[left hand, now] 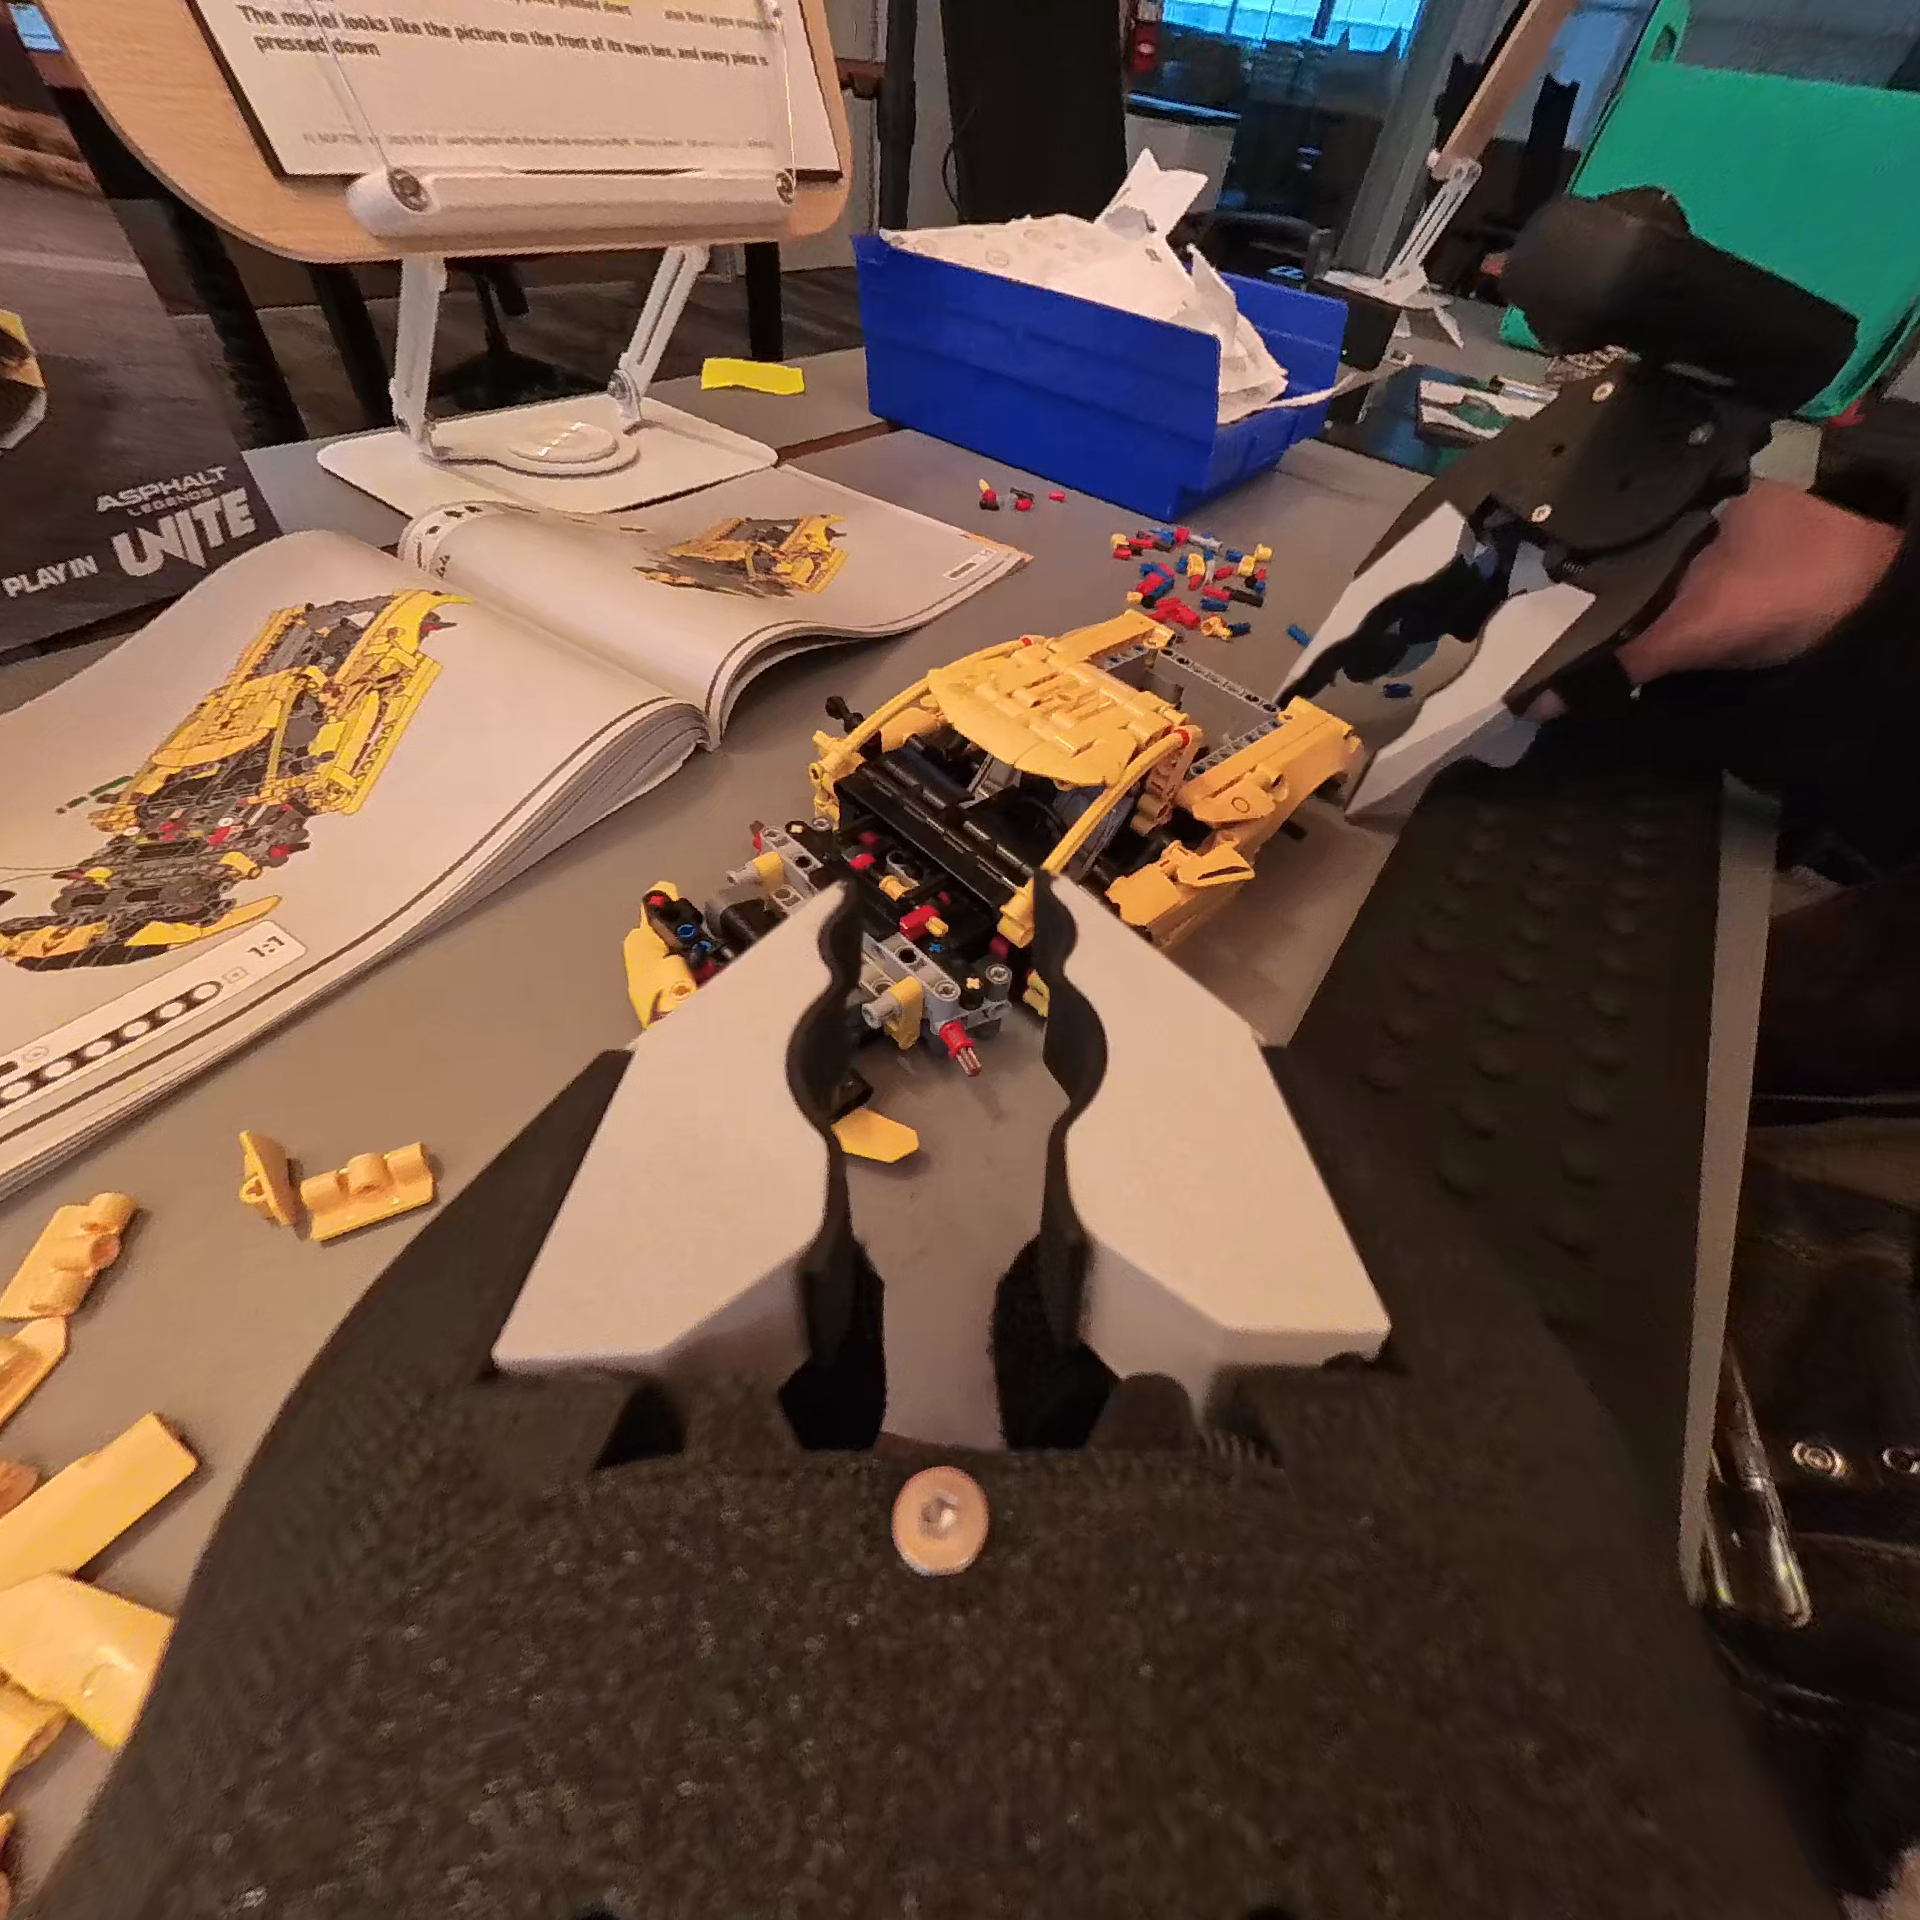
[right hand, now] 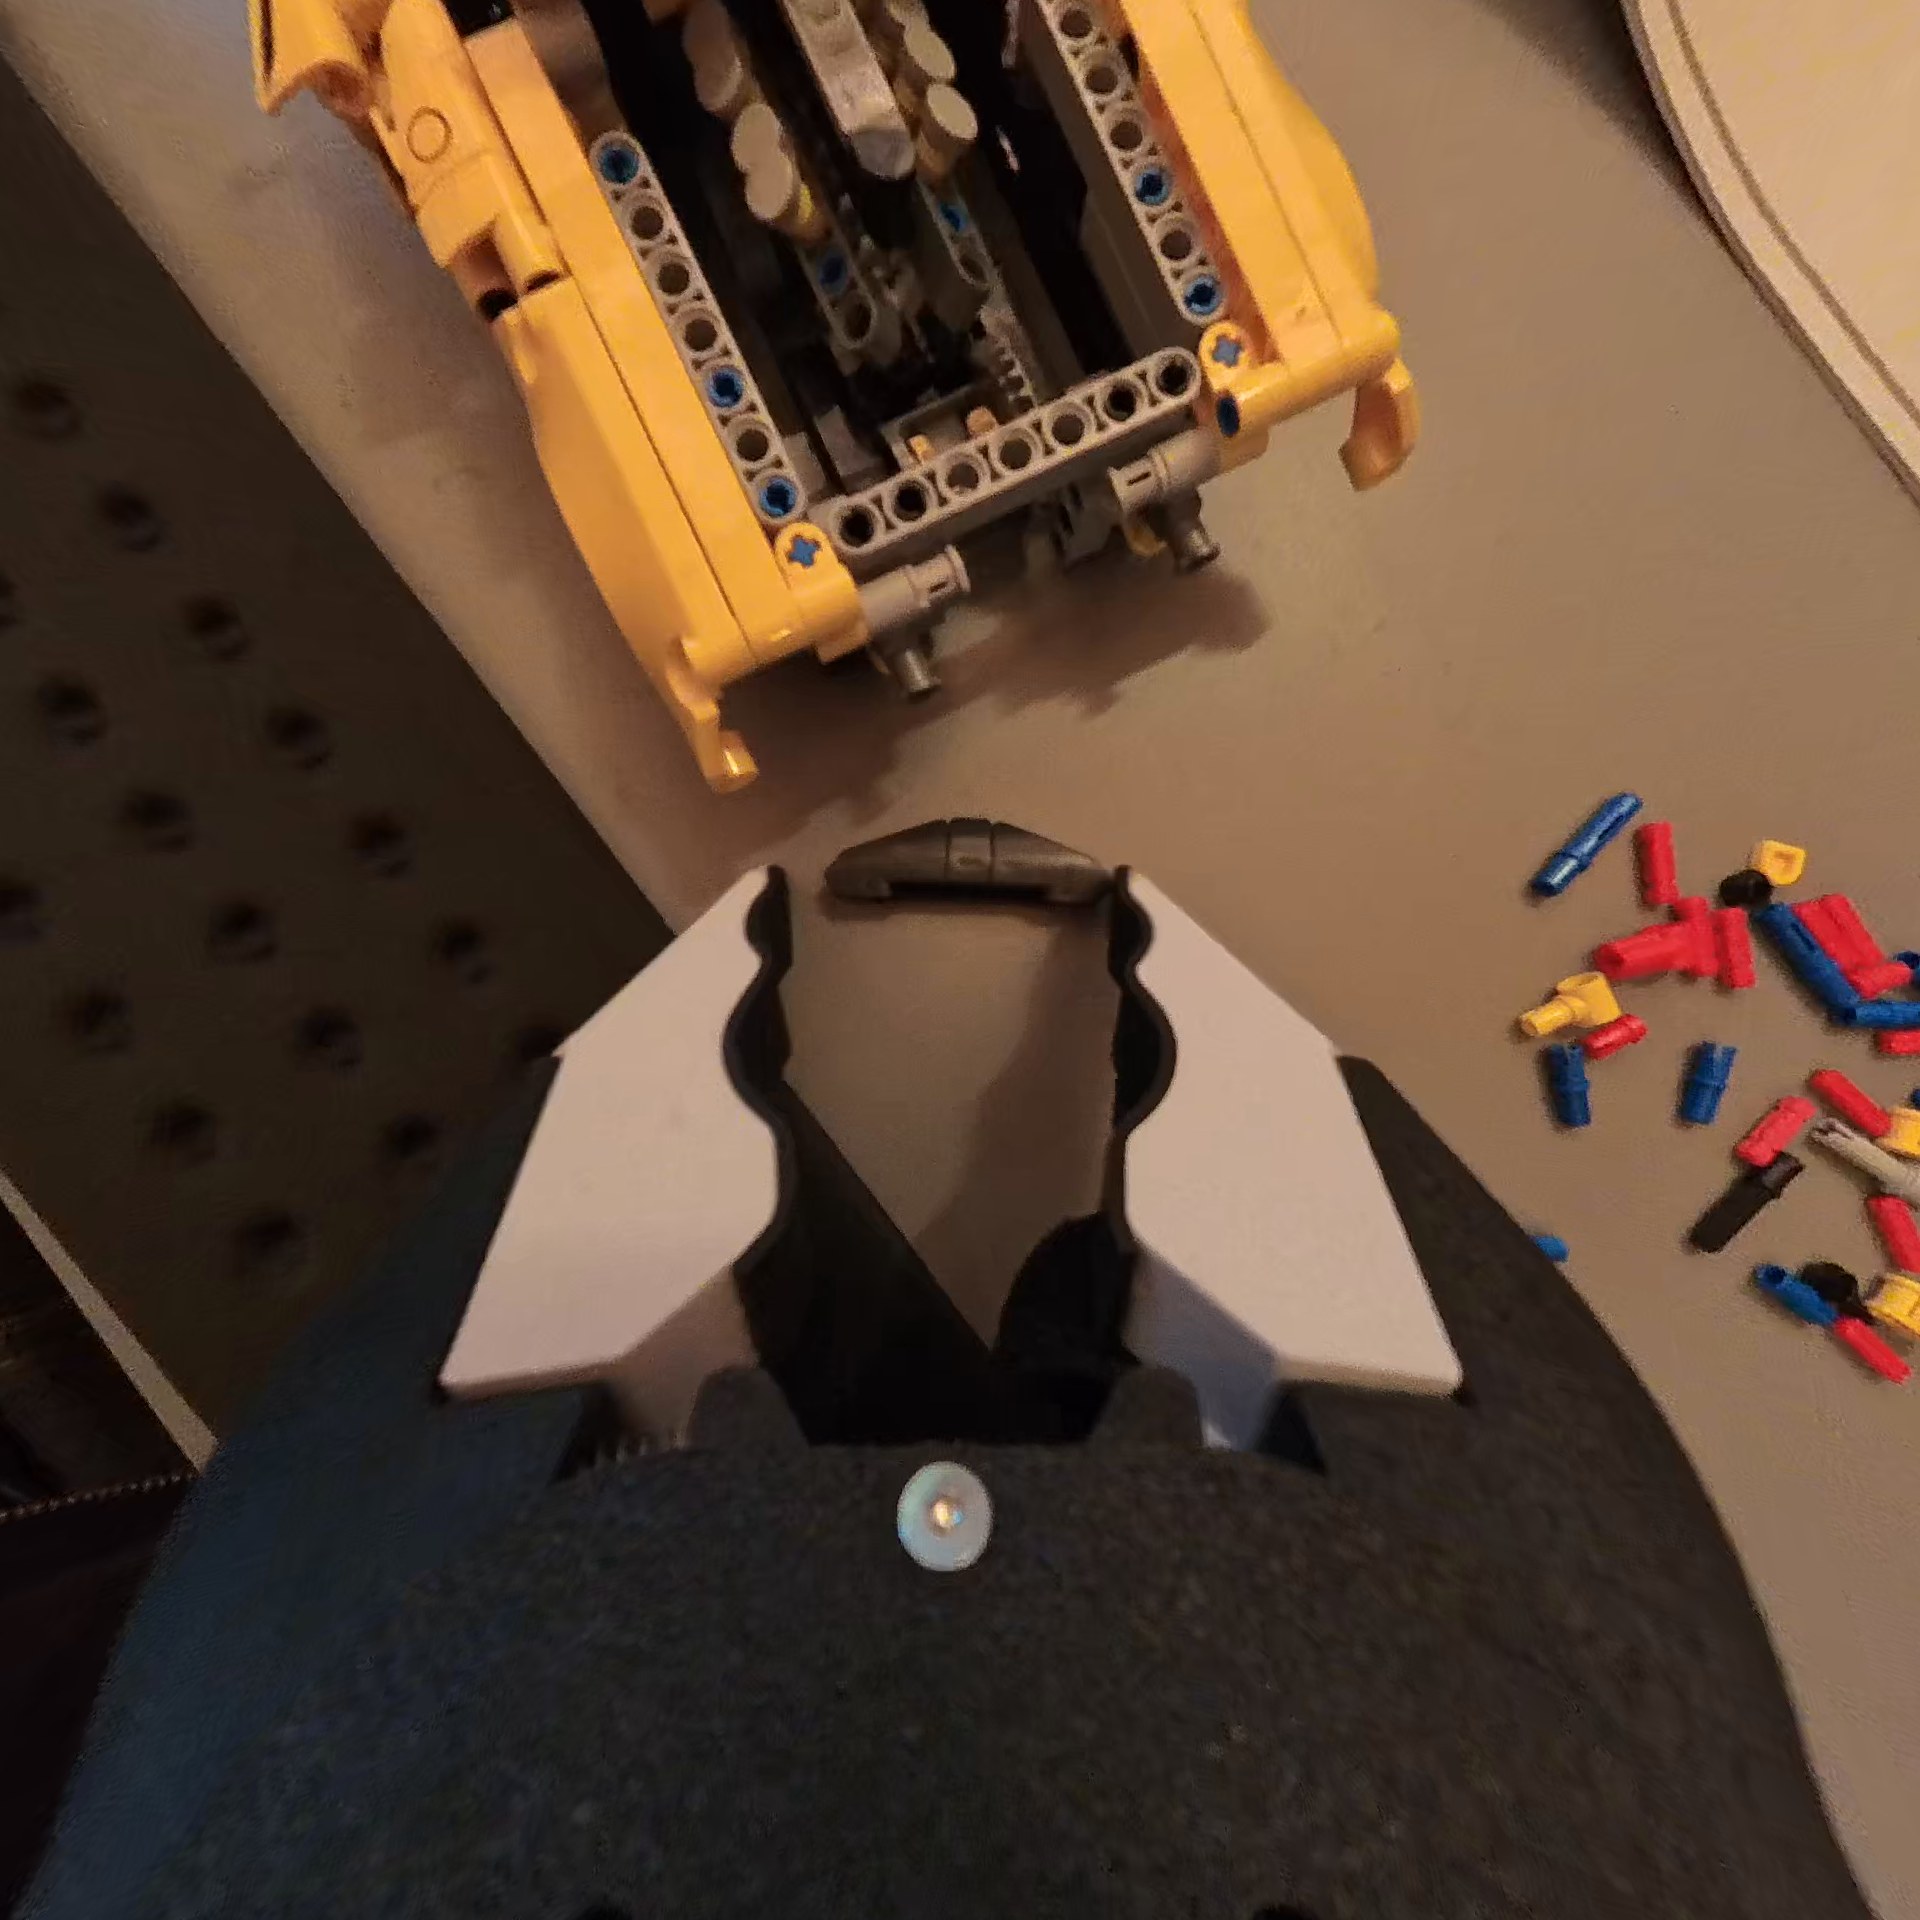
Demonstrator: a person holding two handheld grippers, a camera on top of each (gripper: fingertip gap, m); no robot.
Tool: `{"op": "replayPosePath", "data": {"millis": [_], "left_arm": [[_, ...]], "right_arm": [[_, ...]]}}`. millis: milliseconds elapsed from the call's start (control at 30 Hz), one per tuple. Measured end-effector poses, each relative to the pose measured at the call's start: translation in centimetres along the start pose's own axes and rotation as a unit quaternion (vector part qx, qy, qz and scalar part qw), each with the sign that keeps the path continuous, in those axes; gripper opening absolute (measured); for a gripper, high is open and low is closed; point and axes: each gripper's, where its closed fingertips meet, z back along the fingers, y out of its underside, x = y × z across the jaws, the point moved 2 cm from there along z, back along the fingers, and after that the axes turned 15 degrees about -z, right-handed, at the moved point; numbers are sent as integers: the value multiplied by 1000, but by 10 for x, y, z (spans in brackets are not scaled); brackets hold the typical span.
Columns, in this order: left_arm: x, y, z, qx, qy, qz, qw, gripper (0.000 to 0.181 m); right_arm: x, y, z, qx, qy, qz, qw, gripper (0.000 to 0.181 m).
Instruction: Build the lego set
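1. My right gripper [right hand: 948, 894] holds a dark curved piece [right hand: 964, 860] at its fingertips, near the car [right hand: 831, 343]; my left gripper [left hand: 940, 914] hangs spread, empty, at the car's other end.
2. The piece seems light, stiff, slippery; I grip its ends.
3. The car looks fragile; I'd brace its grey beams.

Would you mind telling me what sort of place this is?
Probably an office or lab workbench: a grey table with a document stand, a blue parts bin and desks with a bright screen behind.
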Motion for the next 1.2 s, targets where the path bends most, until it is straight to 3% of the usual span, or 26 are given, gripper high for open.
{"op": "replayPosePath", "data": {"millis": [200,333,400,500,633,800,833,1200], "left_arm": [[-3,-3,1,-4,11,14,1000,32],[-25,-20,-9,-9,78,154,985,36],[-38,-30,-21,-1,108,248,963,41],[-62,-42,-34,23,169,293,941,42],[-68,-42,-40,33,194,328,924,38],[-64,-35,-32,13,250,439,863,17],[-63,-31,-31,17,247,443,862,7],[-54,-14,-29,44,246,452,856,8]], "right_arm": [[-3,-4,1,-14,5,13,1000,53],[-7,-15,23,-44,33,54,997,53],[11,-37,41,-83,14,80,993,53],[61,-78,54,-151,-24,159,975,53],[122,-110,42,-195,-76,237,949,53],[146,-124,20,-187,-99,262,942,53],[149,-125,17,-185,-100,267,940,53],[150,-124,-4,-153,-89,288,941,53]]}}
